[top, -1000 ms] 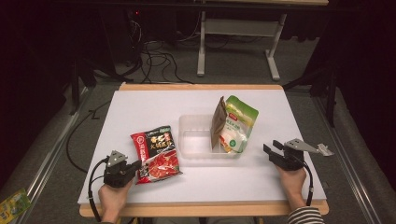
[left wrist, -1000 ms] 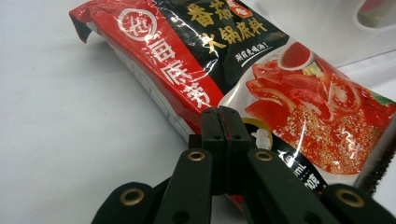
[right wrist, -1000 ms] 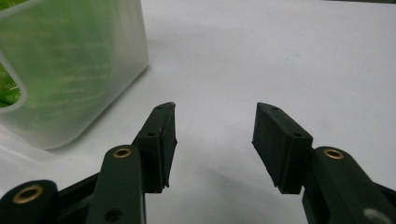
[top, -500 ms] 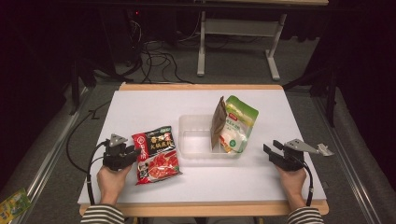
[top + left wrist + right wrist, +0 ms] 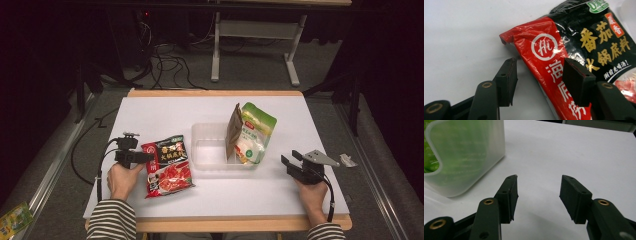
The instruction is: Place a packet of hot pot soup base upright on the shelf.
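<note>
A red and black sauce packet point(image 5: 167, 165) lies flat on the white table, left of the middle. My left gripper point(image 5: 150, 157) points at its left edge. In the left gripper view the jaws have just been opening and stand wide, with the packet's point(image 5: 584, 42) red edge lying loose between them and neither pad of my left gripper point(image 5: 539, 72) pressing on it. A clear plastic container point(image 5: 210, 160) stands mid-table with a green and white pouch point(image 5: 252, 132) upright in its right end. My right gripper point(image 5: 286, 162) rests open and empty to the right of it.
The right gripper view has the container's frosted wall point(image 5: 461, 157) at the left, ahead of my right gripper point(image 5: 537, 187), with bare white table point(image 5: 586, 150) beyond. A small silvery scrap point(image 5: 347, 161) lies by the right edge. Cables and a metal frame point(image 5: 250, 30) are on the floor behind.
My left hand has moved away from the table's near edge, up along the packet's left side, and its jaws have opened. The right hand has kept still.
</note>
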